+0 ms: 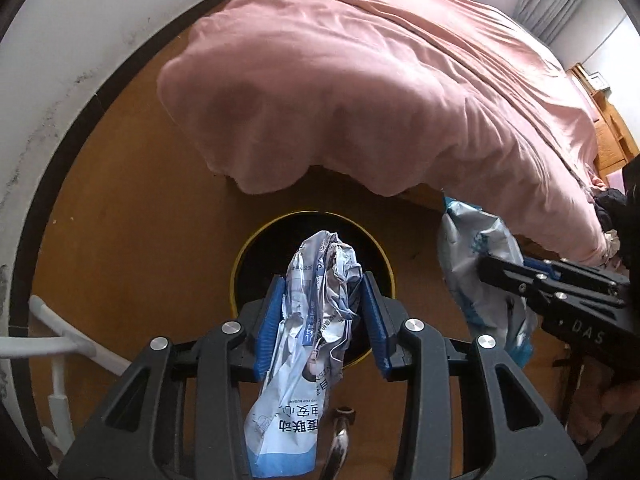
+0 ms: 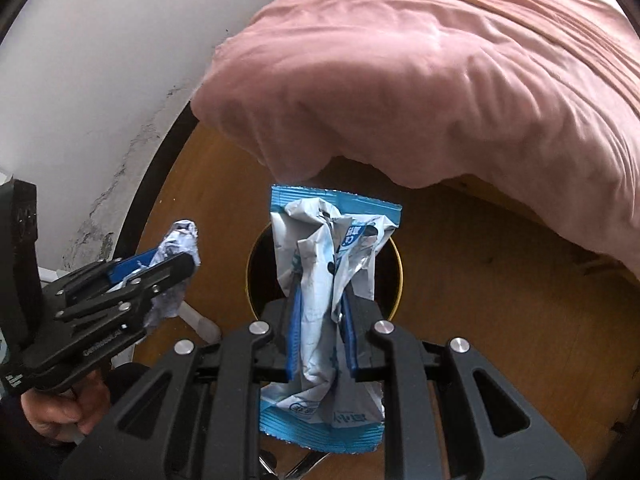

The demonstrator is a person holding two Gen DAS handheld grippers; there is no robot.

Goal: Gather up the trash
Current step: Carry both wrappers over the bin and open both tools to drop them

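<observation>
Blue pads of the left gripper (image 1: 324,320) stand on either side of a crumpled white-and-blue wrapper (image 1: 320,312); whether they press on it cannot be told. The wrapper hangs directly above a round bin (image 1: 256,248) with a yellow rim and dark interior, which stands on the wooden floor (image 1: 140,220). The right gripper (image 2: 320,320) is clamped on a second crumpled wrapper with blue sealed edges (image 2: 320,264), also held over the bin opening. Just beyond the bin, a pink duvet (image 1: 380,100) overhangs the bed edge. A white wall (image 2: 100,60) with dark skirting borders the floor on the left
</observation>
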